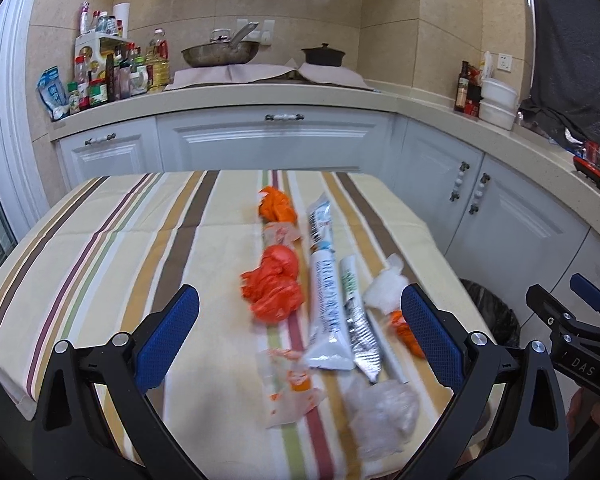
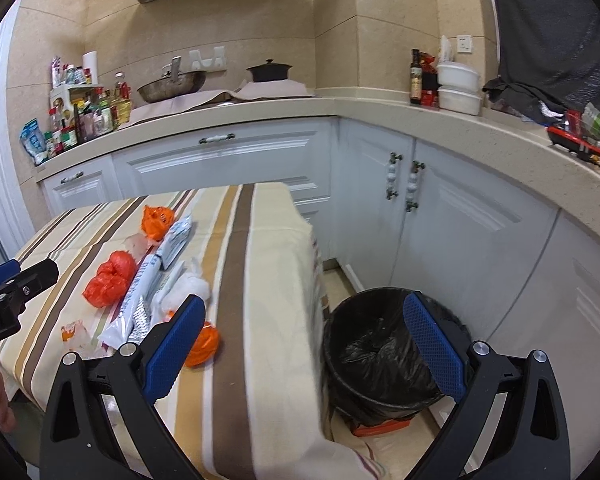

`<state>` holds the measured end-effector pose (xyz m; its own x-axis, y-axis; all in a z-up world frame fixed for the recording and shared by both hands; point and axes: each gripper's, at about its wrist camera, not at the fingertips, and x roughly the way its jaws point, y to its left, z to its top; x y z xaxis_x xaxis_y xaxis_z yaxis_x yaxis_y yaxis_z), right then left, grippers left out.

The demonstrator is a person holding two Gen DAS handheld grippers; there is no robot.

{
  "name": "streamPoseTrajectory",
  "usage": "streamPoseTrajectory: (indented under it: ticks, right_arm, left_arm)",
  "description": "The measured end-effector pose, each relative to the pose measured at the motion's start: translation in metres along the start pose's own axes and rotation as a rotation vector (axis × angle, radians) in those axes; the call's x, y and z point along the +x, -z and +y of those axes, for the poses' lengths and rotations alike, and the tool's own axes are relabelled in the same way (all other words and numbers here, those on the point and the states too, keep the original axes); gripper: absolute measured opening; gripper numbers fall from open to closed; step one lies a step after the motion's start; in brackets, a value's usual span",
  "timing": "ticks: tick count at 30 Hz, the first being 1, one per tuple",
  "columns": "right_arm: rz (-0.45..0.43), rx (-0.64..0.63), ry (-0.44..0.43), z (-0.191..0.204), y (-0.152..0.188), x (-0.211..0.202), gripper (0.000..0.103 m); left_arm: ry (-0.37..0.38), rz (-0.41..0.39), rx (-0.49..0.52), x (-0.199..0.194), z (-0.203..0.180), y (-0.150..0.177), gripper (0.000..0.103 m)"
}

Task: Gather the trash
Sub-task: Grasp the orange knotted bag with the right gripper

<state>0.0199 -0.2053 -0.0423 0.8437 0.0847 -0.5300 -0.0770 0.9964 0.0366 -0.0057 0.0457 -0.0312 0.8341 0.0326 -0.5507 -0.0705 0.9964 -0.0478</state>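
Both claws stand spread with nothing between the pads: your left gripper (image 1: 300,344) hangs over the near end of the trash row, your right gripper (image 2: 304,348) straddles the table's right edge with the bin under its right finger. Item one, the trash, lies on the striped tablecloth (image 1: 112,232) in a line running away from you, ahead of the left gripper and to the left of the bin (image 2: 380,344). Counted from the left-wrist view: four orange crumpled bags, the large one (image 1: 274,290) mid-row, one at the far end (image 1: 276,206), a small one (image 1: 406,332) nearest the bin side, one flattened scrap between the first two; two long tube wrappers, white (image 1: 326,308) and silver-ended (image 1: 360,316), long axes along the row; one white wad (image 1: 384,288); two clear plastic pieces at the near end, one printed orange (image 1: 292,388), one plain (image 1: 384,404). Blur makes the count of small scraps uncertain. Item two, one black-lined bin, stands on the floor just right of the table, below its edge. Judgement: your left gripper is nearer most of the row; your right is nearer the small orange bag and the bin, so the next pick likely reaches left from the bin.
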Motion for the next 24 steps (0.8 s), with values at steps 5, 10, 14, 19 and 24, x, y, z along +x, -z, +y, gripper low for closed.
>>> streamPoseTrajectory:
  ticks: [5, 10, 14, 19, 24]
  right_arm:
    - [0.017, -0.040, -0.069, 0.023, 0.008, 0.017, 0.096]
    - [0.062, -0.061, -0.116, 0.043, 0.013, 0.038, 0.095]
    - [0.117, -0.068, -0.147, 0.052, 0.019, 0.057, 0.061]
    - [0.135, -0.052, -0.190, 0.056, 0.021, 0.063, 0.058]
    - [0.144, -0.059, -0.211, 0.061, 0.023, 0.067, 0.058]
  left_arm:
    - [-0.030, 0.044, 0.004, 0.004, 0.022, 0.015, 0.082]
    - [-0.039, 0.082, -0.010, 0.010, 0.038, 0.025, 0.079]
    - [-0.038, 0.108, -0.016, 0.018, 0.047, 0.031, 0.075]
    - [-0.042, 0.130, -0.029, 0.023, 0.056, 0.036, 0.073]
    - [-0.042, 0.138, -0.040, 0.025, 0.058, 0.037, 0.073]
